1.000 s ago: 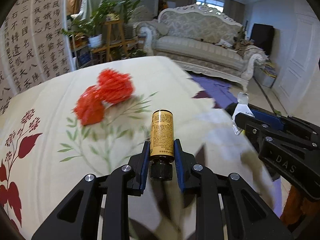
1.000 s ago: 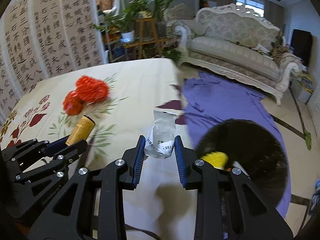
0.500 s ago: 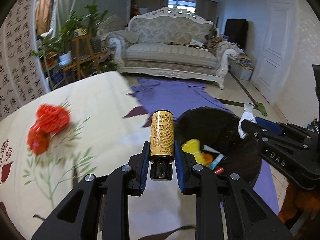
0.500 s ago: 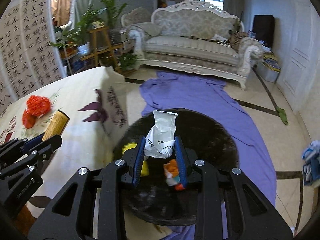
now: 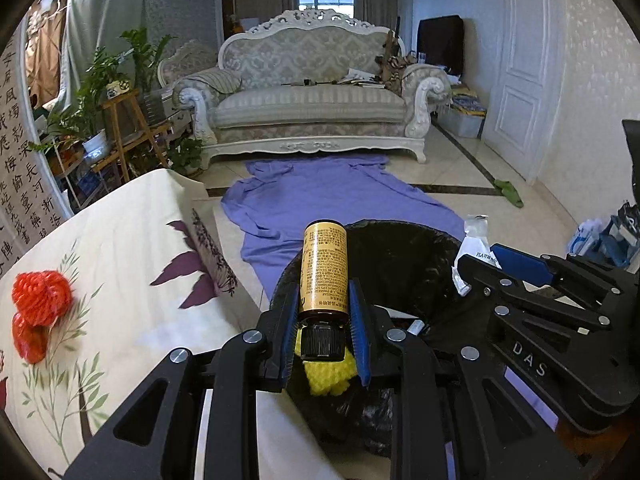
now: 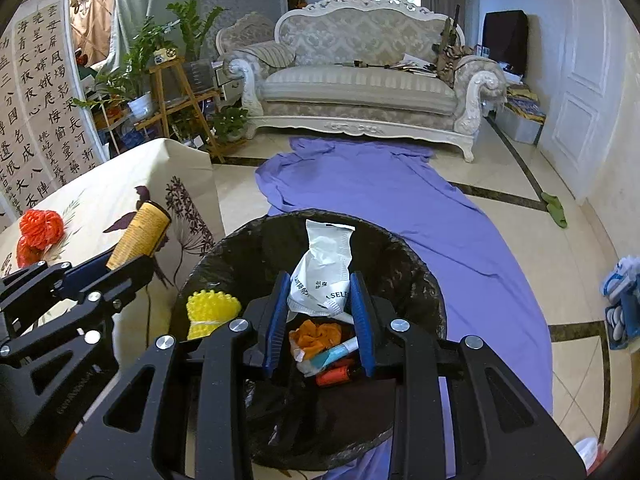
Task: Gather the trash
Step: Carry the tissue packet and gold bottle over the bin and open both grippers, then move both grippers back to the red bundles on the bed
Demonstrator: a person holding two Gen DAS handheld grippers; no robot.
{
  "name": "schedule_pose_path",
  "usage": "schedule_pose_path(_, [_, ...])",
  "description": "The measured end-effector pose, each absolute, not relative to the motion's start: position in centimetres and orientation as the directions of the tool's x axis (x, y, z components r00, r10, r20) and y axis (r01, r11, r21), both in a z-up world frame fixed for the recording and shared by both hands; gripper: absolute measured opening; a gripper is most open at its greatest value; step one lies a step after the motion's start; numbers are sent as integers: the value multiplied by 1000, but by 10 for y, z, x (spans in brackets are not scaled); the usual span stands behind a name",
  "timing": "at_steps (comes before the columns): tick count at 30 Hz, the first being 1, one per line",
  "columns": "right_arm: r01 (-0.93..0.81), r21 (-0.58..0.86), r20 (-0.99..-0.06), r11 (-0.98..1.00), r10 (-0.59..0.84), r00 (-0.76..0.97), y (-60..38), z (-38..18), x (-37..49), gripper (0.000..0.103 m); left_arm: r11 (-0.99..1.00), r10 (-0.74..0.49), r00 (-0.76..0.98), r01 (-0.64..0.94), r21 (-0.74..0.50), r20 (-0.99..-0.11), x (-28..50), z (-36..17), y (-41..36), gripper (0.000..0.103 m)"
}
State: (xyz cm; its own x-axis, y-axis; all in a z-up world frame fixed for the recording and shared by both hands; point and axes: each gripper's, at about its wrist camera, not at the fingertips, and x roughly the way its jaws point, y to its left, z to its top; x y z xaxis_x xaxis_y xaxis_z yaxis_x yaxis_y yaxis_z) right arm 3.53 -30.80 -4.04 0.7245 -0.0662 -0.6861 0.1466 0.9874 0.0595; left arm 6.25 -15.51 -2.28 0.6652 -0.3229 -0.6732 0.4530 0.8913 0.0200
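The left gripper (image 5: 324,330) jaws clamp a yellow bottle (image 5: 323,270) near the bin (image 6: 416,268) rim; released here, it may bounce out. The right gripper (image 6: 320,320) jaws pinch a white wrapper (image 6: 324,272) over the bin; it could cling.

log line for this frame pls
left gripper: shut on bottle | right gripper: shut on wrapper | both over bin

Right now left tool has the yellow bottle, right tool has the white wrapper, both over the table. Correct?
Not quite. The left tool does hold the yellow bottle and the right tool the white wrapper, but the right wrist view shows the wrapper over the black-lined trash bin, not the table.
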Motion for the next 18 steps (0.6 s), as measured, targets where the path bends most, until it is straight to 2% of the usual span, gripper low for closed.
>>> schedule_pose_path(3, [155,63,-689,986,-69,722,-315,-44,39,31,891,-311,659,453,31,-684,69,-27,-159,25])
schedule_pose_path(5, [162,62,-686,985,-76,723,-319,-45,42,37,895,-301,654,445,31,-694,73,-29,-159,27])
schedule_pose_path(7, [170,59,-684,984,-84,725,-320,-46,42,40,899,-294,655,437,32,-696,75,-30,-161,45])
schedule_pose_path(9, [180,57,-686,982,-93,722,-323,-48,43,41,904,-288,664,425,32,-691,76,-30,-159,56])
schedule_pose_path(11, [187,58,-686,981,-97,721,-325,-48,42,41,906,-289,666,423,30,-688,77,-29,-159,58])
schedule_pose_path(13, [194,59,-687,979,-101,720,-326,-49,41,42,907,-283,669,419,34,-687,78,-29,-159,65])
schedule_pose_path(15, [201,60,-686,978,-106,719,-327,-48,40,42,911,-278,678,411,38,-680,77,-27,-157,69])
schedule_pose_path(18, [206,57,-684,977,-112,721,-330,-46,39,47,914,-279,682,405,32,-676,76,-25,-153,72])
